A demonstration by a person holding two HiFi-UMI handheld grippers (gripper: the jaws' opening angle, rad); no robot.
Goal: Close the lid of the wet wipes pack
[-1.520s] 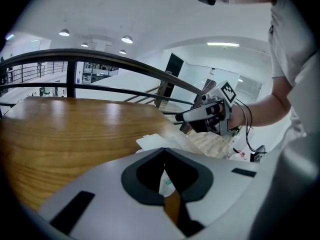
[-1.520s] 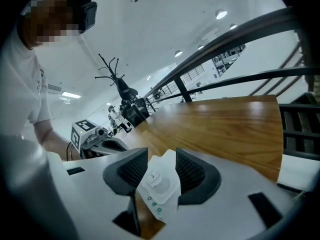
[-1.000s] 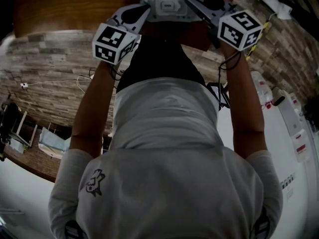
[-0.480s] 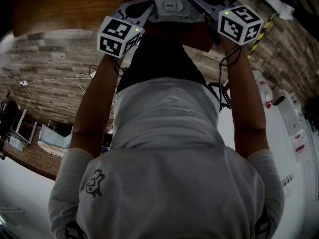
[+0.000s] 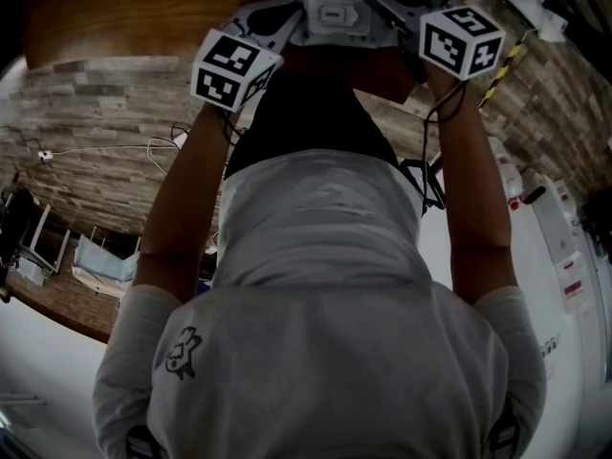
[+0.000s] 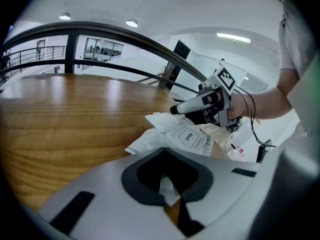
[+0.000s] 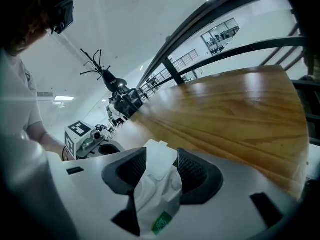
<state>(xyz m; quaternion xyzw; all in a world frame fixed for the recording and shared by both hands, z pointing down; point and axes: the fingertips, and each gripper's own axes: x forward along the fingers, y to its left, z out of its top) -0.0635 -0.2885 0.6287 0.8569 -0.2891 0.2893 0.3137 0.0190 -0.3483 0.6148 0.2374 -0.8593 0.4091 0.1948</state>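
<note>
Wet wipes pack (image 6: 189,136) lies on the wooden table (image 6: 70,119). Left gripper (image 6: 163,152) pinches its wrapper edge. Right gripper (image 7: 160,156) jaws are wide and opening, astride the pack, not gripping. Railing (image 6: 100,31) behind. Shirt (image 5: 316,285) fills the head view.

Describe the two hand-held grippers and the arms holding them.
The left hand-held gripper and right hand-held gripper are pale grey shells with dark pads; each carries a white cube of black square markers. A black cable loops at the right wrist. Sleeves: short, white. The right jaws are opening, wet wipes pack between them.
</note>
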